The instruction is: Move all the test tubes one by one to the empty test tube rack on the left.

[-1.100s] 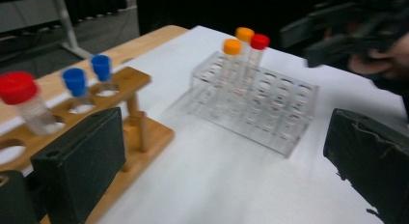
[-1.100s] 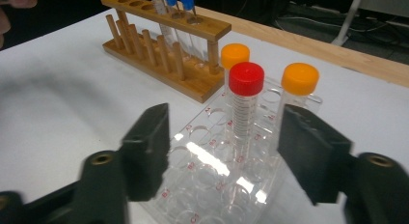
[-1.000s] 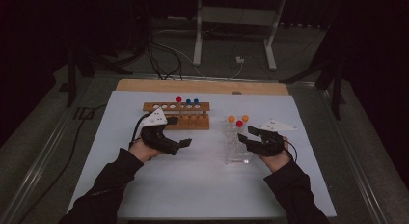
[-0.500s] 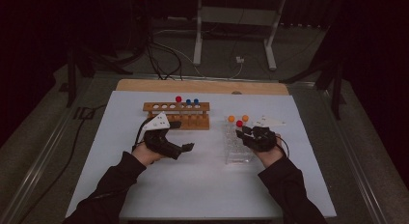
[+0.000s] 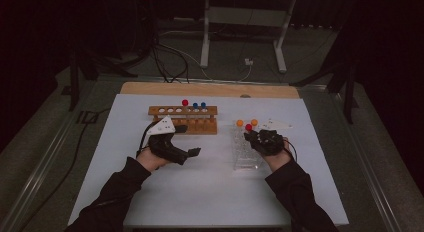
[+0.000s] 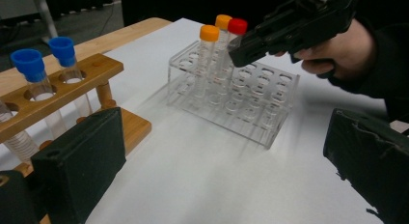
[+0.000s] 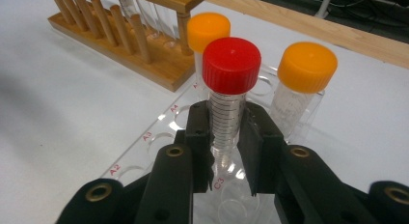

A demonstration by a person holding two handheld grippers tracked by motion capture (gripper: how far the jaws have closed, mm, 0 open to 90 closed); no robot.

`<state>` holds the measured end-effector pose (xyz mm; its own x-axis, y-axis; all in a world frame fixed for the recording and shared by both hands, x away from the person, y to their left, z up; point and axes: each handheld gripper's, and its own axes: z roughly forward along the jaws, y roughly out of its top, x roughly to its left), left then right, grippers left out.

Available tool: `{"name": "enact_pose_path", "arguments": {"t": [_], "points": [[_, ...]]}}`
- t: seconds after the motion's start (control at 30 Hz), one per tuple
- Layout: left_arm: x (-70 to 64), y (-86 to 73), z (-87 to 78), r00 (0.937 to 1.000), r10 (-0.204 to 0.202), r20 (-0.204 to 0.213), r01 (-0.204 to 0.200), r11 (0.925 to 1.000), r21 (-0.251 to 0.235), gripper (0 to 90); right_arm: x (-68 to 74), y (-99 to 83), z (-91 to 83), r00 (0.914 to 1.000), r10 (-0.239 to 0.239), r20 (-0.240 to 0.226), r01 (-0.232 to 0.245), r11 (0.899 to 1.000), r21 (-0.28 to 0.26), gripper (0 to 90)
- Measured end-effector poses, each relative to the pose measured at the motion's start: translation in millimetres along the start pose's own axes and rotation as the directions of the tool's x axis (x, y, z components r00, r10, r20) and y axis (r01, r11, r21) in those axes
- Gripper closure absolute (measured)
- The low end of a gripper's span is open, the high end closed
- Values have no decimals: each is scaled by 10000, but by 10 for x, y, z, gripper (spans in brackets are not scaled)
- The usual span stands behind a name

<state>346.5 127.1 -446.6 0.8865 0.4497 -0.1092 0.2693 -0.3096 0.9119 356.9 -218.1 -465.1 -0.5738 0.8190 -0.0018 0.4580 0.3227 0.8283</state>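
Your right gripper (image 7: pixel 225 151) is closed around a red-capped tube (image 7: pixel 230 91). Its two black jaws press the tube's clear, graduated wall from either side, just below the cap. The tube stands upright in the clear rack (image 7: pixel 159 137), over the hole marked C3, and whether its tip has seated in the hole is hidden by the jaws. In the high view your right gripper (image 5: pixel 252 136) sits over the rack (image 5: pixel 247 159), with your right hand (image 5: pixel 276 153) behind it at the rack's near right corner.

Your left gripper (image 6: pixel 222 161) holds nothing. Its jaws stand wide apart, with bare white table (image 6: pixel 202 175) between them. In the high view it (image 5: pixel 192 153) hovers to the left of the rack, well apart from it, and points toward it.

Just behind the red-capped tube, at the rack's far end, stand two orange-capped tubes (image 7: pixel 299 84), both upright, one on each side of the red one in the right gripper view.

Farther off, to the left of the rack and beyond your left gripper, stands a wooden rack (image 5: pixel 183 119). It holds two blue-capped tubes (image 6: pixel 46 72) near the end closest to the clear rack, and another red-capped tube (image 5: pixel 185 103) beside them.
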Motion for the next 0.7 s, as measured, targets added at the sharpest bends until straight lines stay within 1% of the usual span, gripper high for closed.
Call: {"name": "enact_pose_path", "arguments": {"t": [0.03,0.1,0.13,0.2,0.27,0.53,0.63,0.7], "points": [[-3,1,2,10000,34,-35,-34,10000,6,21,4,9,-17,10000,-32,17,33,10000,-62,749],[-5,2,3,10000,23,25,-23,10000,14,21,10,35,-62,9999,-101,47,102,9997,-203,750],[-7,3,3,10000,55,-27,-55,10000,16,21,15,49,-89,9999,-116,68,118,9995,-290,750],[-6,7,0,10000,6,52,-6,10000,-8,21,20,79,-145,9998,-176,88,180,9987,-475,750],[-11,10,-2,10000,36,-6,-36,10000,5,21,32,108,-200,9996,-251,131,259,9977,-630,750],[-31,50,-26,9999,110,43,-110,9999,-47,21,111,211,-386,9974,-642,317,675,9910,-1155,750],[-43,75,-38,9999,145,87,-144,9998,-101,21,144,245,-447,9965,-783,306,817,9875,-1351,751],[-54,94,-45,9998,167,133,-166,9998,-128,21,177,266,-485,9964,-826,202,847,9854,-1475,750]]}}
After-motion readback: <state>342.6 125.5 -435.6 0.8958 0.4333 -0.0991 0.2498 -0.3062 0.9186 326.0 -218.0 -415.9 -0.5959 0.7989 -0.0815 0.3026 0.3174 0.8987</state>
